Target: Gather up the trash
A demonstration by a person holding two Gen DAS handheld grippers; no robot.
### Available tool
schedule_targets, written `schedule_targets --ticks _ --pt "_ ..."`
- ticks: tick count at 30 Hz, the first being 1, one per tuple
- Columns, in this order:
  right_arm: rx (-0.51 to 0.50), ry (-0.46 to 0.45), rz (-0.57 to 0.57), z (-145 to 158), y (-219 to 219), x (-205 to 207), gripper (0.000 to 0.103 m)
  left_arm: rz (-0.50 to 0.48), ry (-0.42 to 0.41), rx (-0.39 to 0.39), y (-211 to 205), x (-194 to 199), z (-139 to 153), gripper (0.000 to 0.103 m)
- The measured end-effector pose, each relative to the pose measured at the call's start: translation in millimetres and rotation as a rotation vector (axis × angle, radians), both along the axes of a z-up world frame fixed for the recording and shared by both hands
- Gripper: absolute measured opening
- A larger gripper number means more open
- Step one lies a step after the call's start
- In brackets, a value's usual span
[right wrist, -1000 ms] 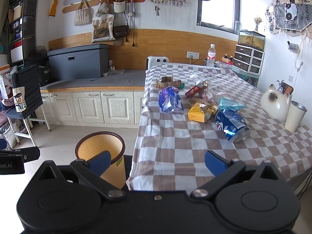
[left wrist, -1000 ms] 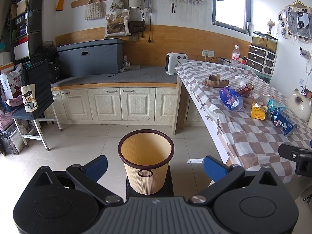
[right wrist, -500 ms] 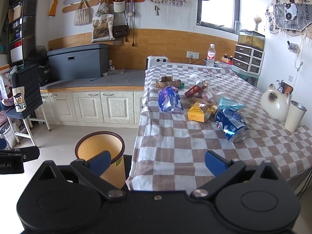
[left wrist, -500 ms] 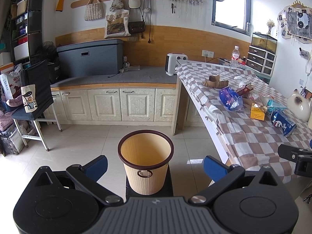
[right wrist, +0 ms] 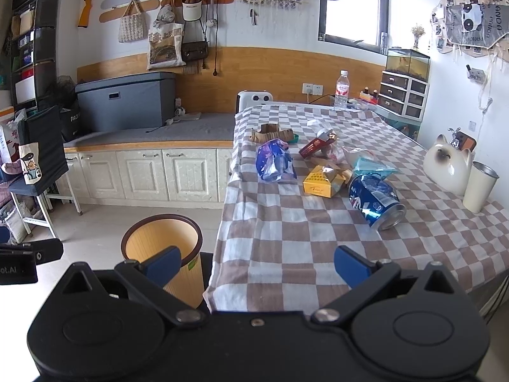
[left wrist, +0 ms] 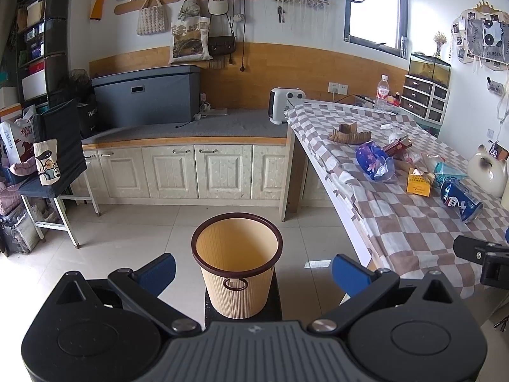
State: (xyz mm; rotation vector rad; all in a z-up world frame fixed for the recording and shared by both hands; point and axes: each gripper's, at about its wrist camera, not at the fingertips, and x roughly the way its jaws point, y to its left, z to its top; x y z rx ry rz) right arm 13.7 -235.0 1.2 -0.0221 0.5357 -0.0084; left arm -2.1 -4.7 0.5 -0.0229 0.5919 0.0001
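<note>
A beige ribbed bin [left wrist: 237,267] [right wrist: 165,248] with a dark rim stands on the floor beside the checked table [right wrist: 286,254]. Trash lies on the cloth: a blue can [right wrist: 377,202] [left wrist: 461,200] on its side, a yellow carton [right wrist: 321,183] [left wrist: 418,184], a blue-purple wrapper [right wrist: 273,160] [left wrist: 373,159], a red box [right wrist: 316,146] and torn brown cardboard [right wrist: 270,133]. My left gripper [left wrist: 253,269] is open, low in front of the bin. My right gripper [right wrist: 257,262] is open and empty above the table's near edge.
A white cat figurine [right wrist: 448,167] and a metal cup [right wrist: 478,186] stand at the table's right side. A water bottle [right wrist: 342,90] and drawer units [right wrist: 402,95] sit at the far end. Cream cabinets [left wrist: 191,170] and a folding stand [left wrist: 51,172] line the floor's far and left sides.
</note>
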Motion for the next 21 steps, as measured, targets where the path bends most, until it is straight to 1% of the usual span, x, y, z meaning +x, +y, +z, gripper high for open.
schedule_targets --ticks 21 --pt "0.005 0.001 0.0 1.5 2.0 1.4 0.103 -0.004 -0.001 0.001 -1.2 1.0 1.0 0.103"
